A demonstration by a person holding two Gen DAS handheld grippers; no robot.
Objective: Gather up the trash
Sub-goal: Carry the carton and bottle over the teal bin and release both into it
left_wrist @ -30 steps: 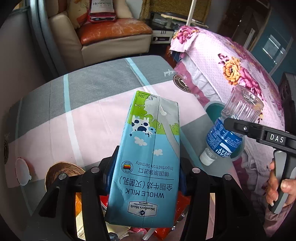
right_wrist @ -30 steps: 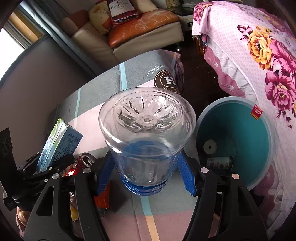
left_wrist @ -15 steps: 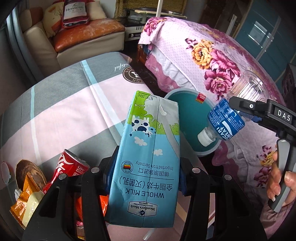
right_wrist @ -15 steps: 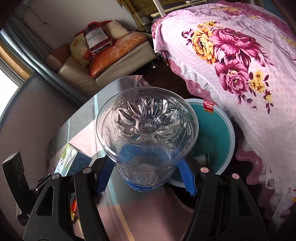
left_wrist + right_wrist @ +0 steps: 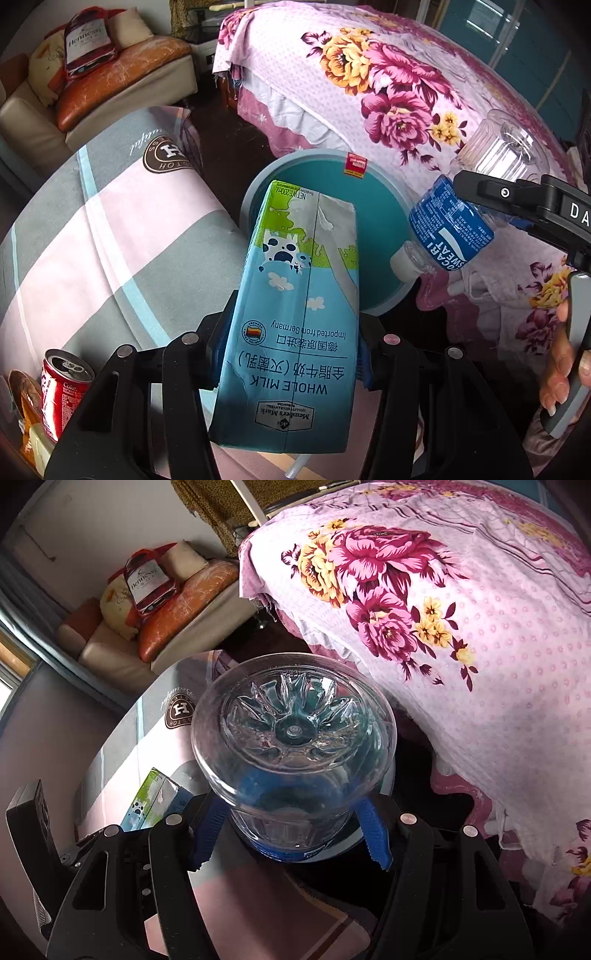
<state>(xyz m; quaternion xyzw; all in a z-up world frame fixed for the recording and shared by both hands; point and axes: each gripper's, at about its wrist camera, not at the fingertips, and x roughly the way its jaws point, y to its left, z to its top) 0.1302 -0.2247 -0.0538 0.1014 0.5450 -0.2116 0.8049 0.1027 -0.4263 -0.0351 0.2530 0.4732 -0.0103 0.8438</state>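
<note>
Surroundings first: table under a striped cloth (image 5: 110, 236) in grey, pink and pale blue, round brown logo near its far corner. At the near left edge of the cloth, a red cola can (image 5: 61, 387) stands upright, opened, with orange snack wrappers (image 5: 26, 410) just beside it. Beyond the table edge, dark floor, then a teal bin (image 5: 376, 236) with a pale rim and a small red sticker on the inner wall. Bed with a pink floral cover (image 5: 388, 96) fills the right side; a cream sofa (image 5: 122, 92) with orange cushions sits at the back.

Left gripper (image 5: 291, 354): jaws part-way open and pressed on both sides of a blue-green milk carton (image 5: 299, 314). Carton is upside down to the camera, print inverted, its far end reaching over the bin's near rim in this view. The carton blocks much of the bin's interior.

Right gripper (image 5: 291, 827): blue pads clamped on a clear plastic bottle (image 5: 291, 738) with a blue label, jaws fairly wide around its body. Bottle base faces the right wrist camera; teal shows through the clear base. In the left wrist view the same bottle (image 5: 454, 225) hangs tilted, white cap lowest, cap over the bin's right rim. A hand (image 5: 561, 369) grips the right gripper's handle at the far right edge.

Carton and bottle are near each other, not touching.
</note>
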